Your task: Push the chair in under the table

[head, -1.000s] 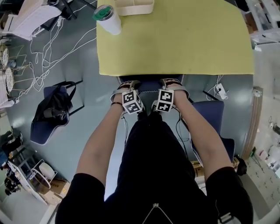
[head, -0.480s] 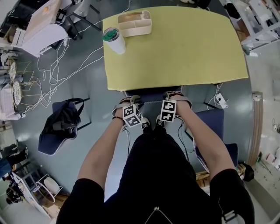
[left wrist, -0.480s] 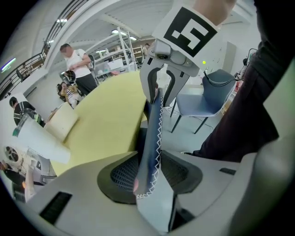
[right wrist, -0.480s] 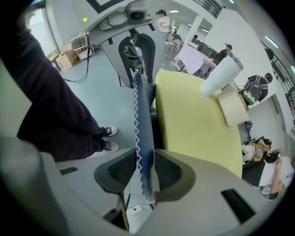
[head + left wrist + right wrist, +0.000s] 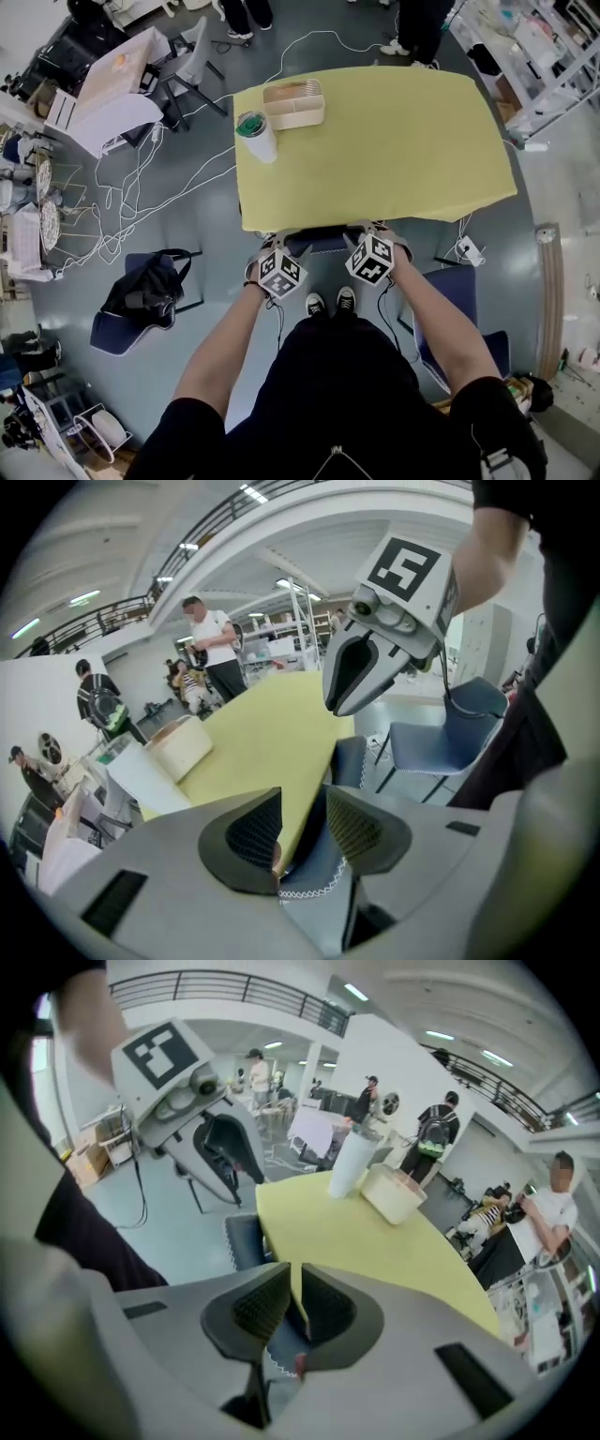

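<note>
While the chair (image 5: 319, 241) is sitting tucked under the table's (image 5: 394, 141) near edge, the left gripper (image 5: 305, 832) is gaping empty. The right gripper (image 5: 295, 1302) has just been closing to an empty slit, with floor (image 5: 211, 253) lying open leftward.

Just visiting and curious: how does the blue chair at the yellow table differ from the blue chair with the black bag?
The chair at the table is tucked under the yellow table, only one edge showing; the chair with the bag stands apart on the floor. The tucked chair's seat is hidden; the other's seat carries a black bag. Both are dark blue.
</note>
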Action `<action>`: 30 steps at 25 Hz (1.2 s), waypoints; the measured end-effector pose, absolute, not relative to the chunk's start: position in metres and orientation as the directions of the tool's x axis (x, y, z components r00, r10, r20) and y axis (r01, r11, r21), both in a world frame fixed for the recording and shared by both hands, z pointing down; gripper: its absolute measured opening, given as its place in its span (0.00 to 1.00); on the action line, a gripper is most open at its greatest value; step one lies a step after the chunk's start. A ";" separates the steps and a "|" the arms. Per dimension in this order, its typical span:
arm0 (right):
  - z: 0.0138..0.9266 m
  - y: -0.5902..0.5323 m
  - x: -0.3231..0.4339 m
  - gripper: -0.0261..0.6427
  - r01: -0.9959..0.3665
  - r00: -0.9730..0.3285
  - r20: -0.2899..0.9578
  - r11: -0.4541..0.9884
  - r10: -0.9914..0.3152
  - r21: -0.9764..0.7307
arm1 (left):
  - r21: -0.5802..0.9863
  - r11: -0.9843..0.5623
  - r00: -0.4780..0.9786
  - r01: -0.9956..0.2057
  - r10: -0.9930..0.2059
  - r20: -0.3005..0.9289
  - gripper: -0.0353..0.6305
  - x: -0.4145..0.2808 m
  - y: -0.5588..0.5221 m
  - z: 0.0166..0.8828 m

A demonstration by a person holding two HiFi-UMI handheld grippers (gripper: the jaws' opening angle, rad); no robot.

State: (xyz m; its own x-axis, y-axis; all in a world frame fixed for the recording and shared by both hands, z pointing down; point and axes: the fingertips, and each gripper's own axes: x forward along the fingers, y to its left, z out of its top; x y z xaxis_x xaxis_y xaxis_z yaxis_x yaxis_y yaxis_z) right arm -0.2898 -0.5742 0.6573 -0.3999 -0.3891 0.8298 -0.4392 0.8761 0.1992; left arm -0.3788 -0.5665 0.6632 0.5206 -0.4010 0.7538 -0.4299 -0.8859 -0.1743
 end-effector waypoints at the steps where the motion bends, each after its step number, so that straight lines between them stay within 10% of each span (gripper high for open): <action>1: 0.643 -0.581 -0.290 0.10 -0.484 -0.420 0.807 0.855 -0.415 0.188 | -0.172 -0.871 0.531 -0.460 -0.425 0.733 0.28 -0.377 -0.572 0.651; 12: 0.506 -0.614 -0.281 0.06 -0.787 -0.526 0.550 0.617 -0.649 -0.024 | -0.072 -0.651 0.552 -0.755 -0.692 0.465 0.11 -0.378 -0.606 0.503; 30: 0.402 -0.604 -0.264 0.06 -0.846 -0.521 0.374 0.522 -0.767 -0.107 | 0.012 -0.586 0.571 -0.810 -0.785 0.238 0.07 -0.385 -0.588 0.399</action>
